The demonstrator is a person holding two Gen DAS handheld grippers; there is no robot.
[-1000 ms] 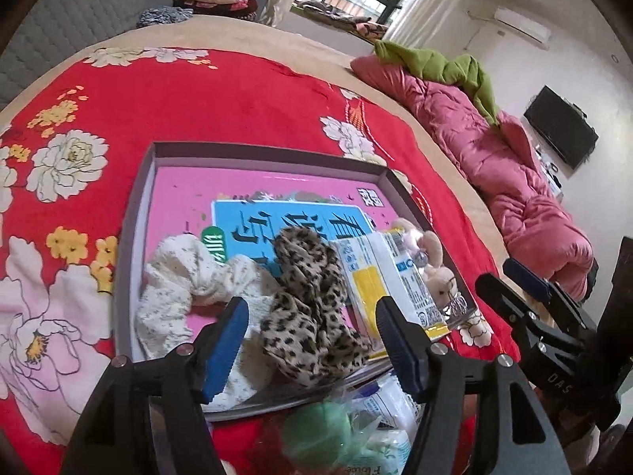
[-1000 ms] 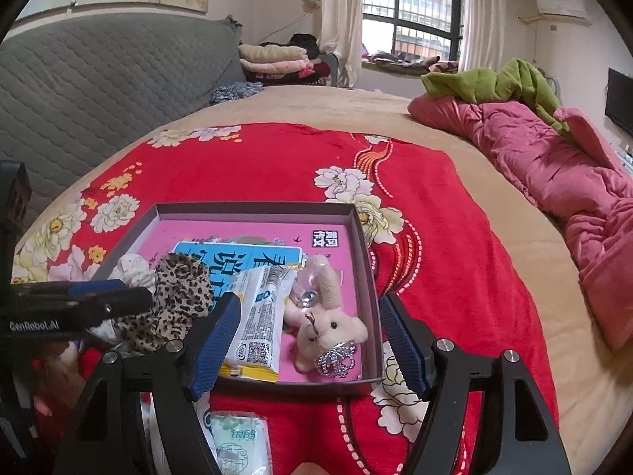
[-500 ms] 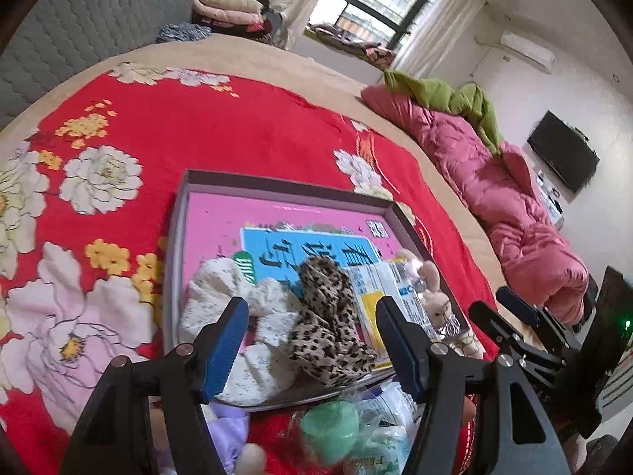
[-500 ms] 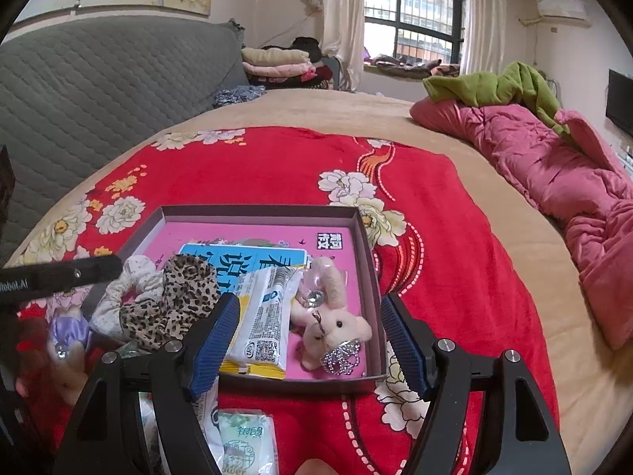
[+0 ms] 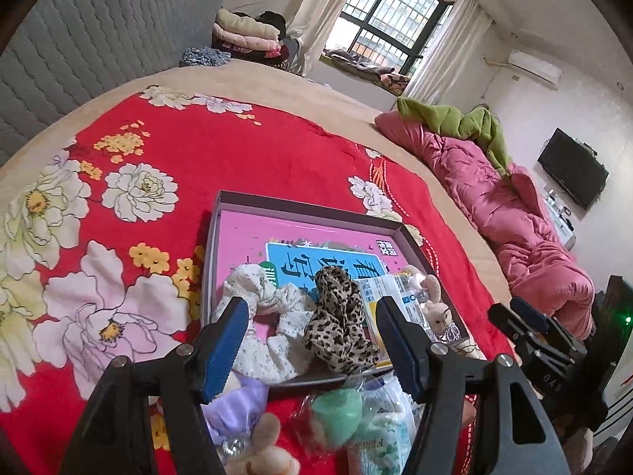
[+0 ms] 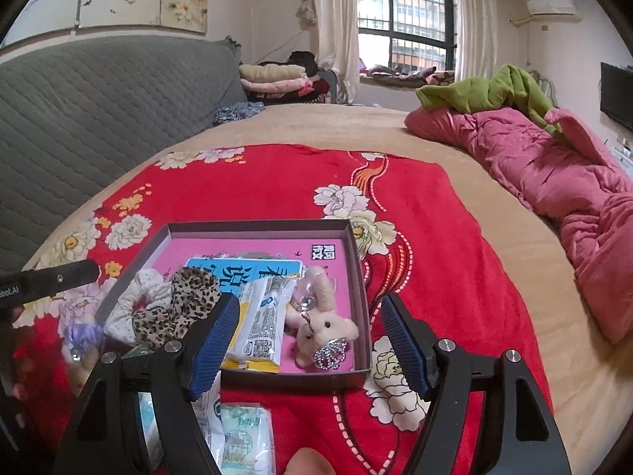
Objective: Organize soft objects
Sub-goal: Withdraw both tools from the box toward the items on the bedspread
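A shallow grey box with a pink bottom point(image 5: 300, 208) point(image 6: 358, 261) lies on the red flowered blanket. In it are a white scrunchie point(image 5: 273, 316) point(image 6: 130, 308), a leopard scrunchie point(image 5: 340, 316) point(image 6: 186, 304), a tissue pack point(image 6: 263, 320) and a pink plush bunny point(image 6: 320, 320) point(image 5: 433, 301). My left gripper point(image 5: 312, 344) is open and empty above the box's near edge. My right gripper point(image 6: 310, 346) is open and empty above the box's near right part. A purple plush point(image 5: 237, 403) point(image 6: 81, 334), a green puff in plastic point(image 5: 336, 415) and tissue packs point(image 6: 241, 431) lie in front of the box.
The red blanket point(image 5: 237, 150) covers a tan bed. A pink quilt point(image 6: 554, 182) with a green cover point(image 6: 482, 91) lies along the right. A grey padded headboard point(image 6: 99, 91) and folded clothes point(image 6: 277, 79) stand at the back.
My left gripper has drawn back and up from the box, so the purple plush and green puff now show below it. The right gripper has risen slightly.
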